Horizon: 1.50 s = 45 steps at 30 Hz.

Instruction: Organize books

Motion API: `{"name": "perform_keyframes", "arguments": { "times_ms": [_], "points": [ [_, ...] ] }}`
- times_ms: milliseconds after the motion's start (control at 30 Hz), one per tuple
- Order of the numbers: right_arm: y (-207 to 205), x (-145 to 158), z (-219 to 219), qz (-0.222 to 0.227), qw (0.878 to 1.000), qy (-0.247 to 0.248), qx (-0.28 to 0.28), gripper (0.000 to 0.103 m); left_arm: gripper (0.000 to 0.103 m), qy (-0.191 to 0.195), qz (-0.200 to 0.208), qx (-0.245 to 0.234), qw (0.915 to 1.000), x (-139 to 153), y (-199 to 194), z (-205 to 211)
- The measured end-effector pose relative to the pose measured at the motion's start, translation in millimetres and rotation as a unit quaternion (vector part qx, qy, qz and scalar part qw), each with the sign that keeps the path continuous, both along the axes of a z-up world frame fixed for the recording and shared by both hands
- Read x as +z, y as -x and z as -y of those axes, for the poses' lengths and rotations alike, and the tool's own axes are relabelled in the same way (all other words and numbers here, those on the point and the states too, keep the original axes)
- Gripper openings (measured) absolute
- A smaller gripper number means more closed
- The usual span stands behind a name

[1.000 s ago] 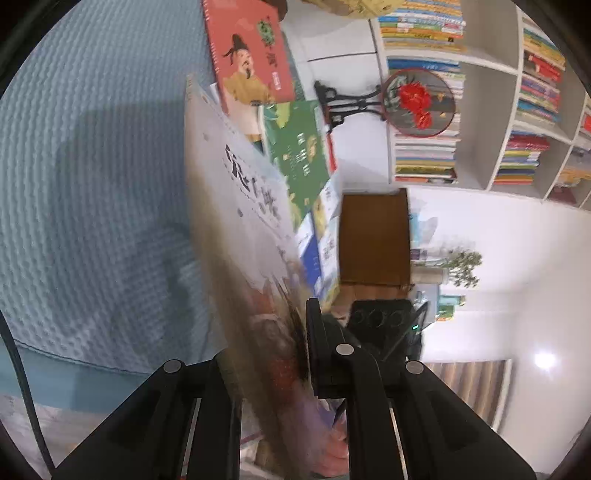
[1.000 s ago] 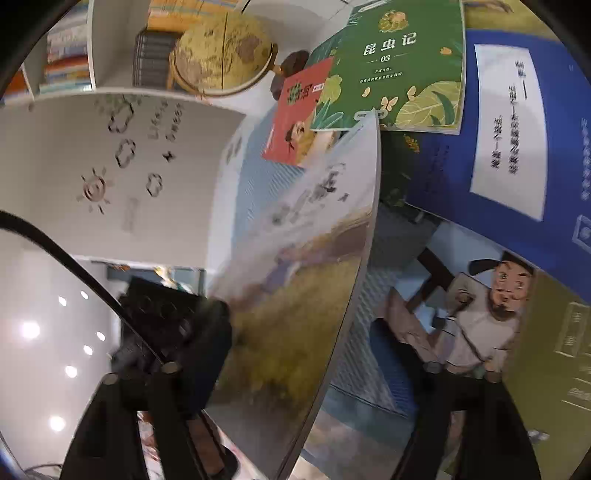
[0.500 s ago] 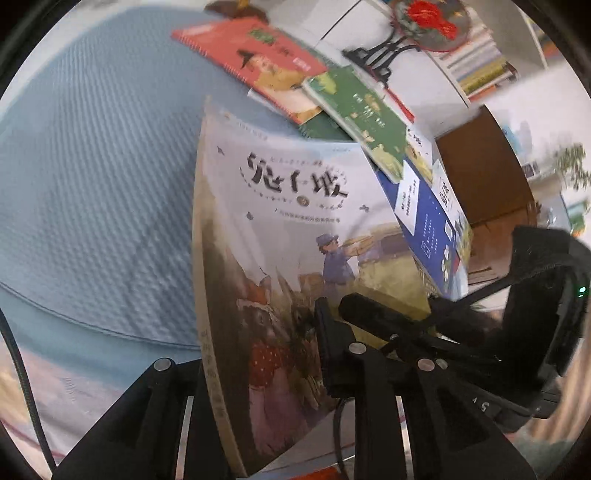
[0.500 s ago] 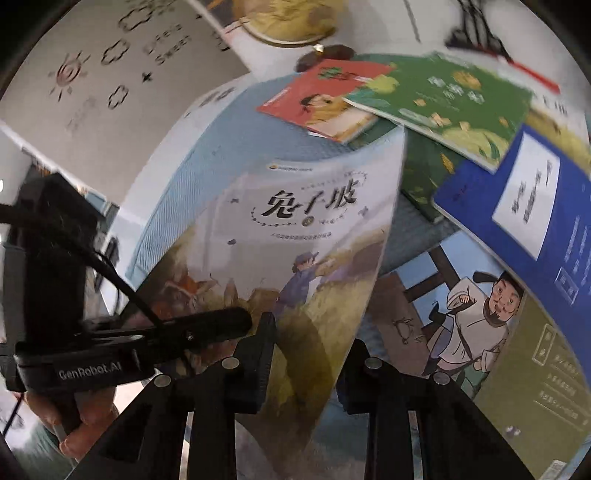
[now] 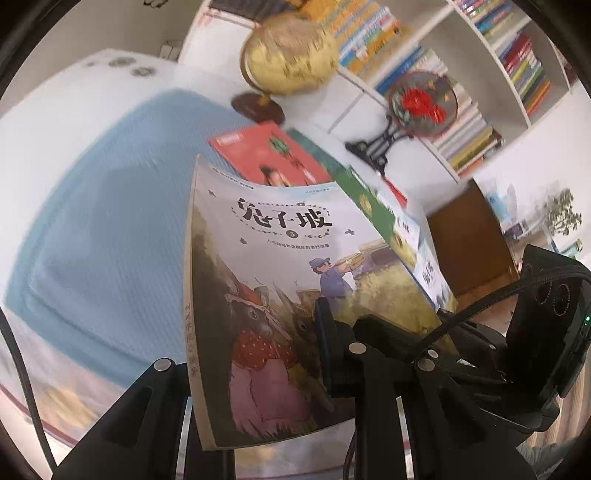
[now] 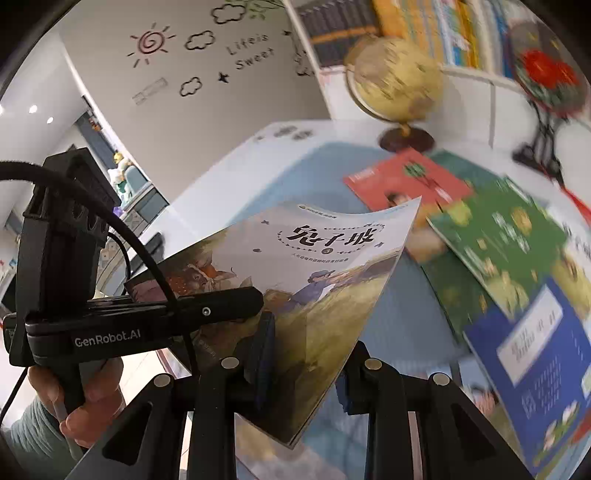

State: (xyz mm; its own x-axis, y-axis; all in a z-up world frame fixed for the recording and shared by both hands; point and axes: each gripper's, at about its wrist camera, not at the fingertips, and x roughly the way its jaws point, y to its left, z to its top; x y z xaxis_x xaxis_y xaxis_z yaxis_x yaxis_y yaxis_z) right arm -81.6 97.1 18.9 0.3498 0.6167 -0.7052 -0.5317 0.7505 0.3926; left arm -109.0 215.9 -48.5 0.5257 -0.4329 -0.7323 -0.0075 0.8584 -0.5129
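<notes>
Both wrist cams look steeply down along their fingers, close on the picture book (image 5: 280,280) (image 6: 325,266). Left view faces it from the left, right view from the right. Shared: globe (image 5: 291,55) (image 6: 395,81), red book (image 5: 266,155) (image 6: 406,181), blue surface (image 5: 110,206) (image 6: 314,170), bookshelf (image 5: 517,66) (image 6: 443,29).

Globe (image 5: 291,59) and shelved books (image 5: 373,40) blurred

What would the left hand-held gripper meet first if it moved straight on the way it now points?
Probably the red book lying on the blue mat; the picture book that the left hand-held gripper holds hides part of the line, so depth is unclear.
</notes>
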Motion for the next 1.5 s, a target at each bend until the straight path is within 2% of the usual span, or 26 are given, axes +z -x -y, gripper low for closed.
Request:
{"name": "perform_keyframes", "arguments": {
  "times_ms": [167, 367, 667, 767, 933, 1300, 1400, 1500],
  "points": [
    [-34.0, 5.7, -62.7, 0.002, 1.0, -0.017, -0.002, 0.027, 0.019, -0.024, 0.013, -0.002, 0.9996, 7.2, -28.7, -62.8],
    [-88.8, -15.0, -158.9, -0.02, 0.999, -0.012, -0.026, 0.027, 0.019, -0.05, -0.004, -0.01, 0.9987, -12.3, -82.1, -158.5],
    [-140.5, -43.9, -257.4, -0.061, 0.997, 0.004, -0.049, 0.028, 0.02, -0.043, -0.043, -0.019, 0.998, -51.5, -137.7, -253.7],
    [-149.1, -52.0, -280.3, -0.072, 0.996, 0.009, -0.048, 0.028, 0.027, -0.031, -0.061, 0.006, 0.9976, -64.3, -147.5, -277.9],
    [-153.4, -65.2, -308.0, -0.081, 0.995, 0.025, -0.049, 0.028, 0.03, -0.012, -0.087, 0.033, 0.9956, -83.0, -147.2, -311.6],
    [-155.2, -100.4, -334.5, -0.136, 0.989, 0.039, -0.032, 0.028, 0.038, -0.032, -0.134, 0.071, 0.9879, -109.4, -122.3, -348.0],
    [-151.5, -105.2, -331.4, -0.144, 0.988, 0.049, -0.027, 0.03, 0.036, -0.062, -0.15, 0.092, 0.9825, -113.1, -112.1, -354.2],
    [-147.8, -110.5, -319.6, -0.175, 0.984, 0.037, -0.017, 0.032, 0.036, -0.083, -0.148, 0.11, 0.9794, -111.4, -100.8, -361.8]
  ]
}}
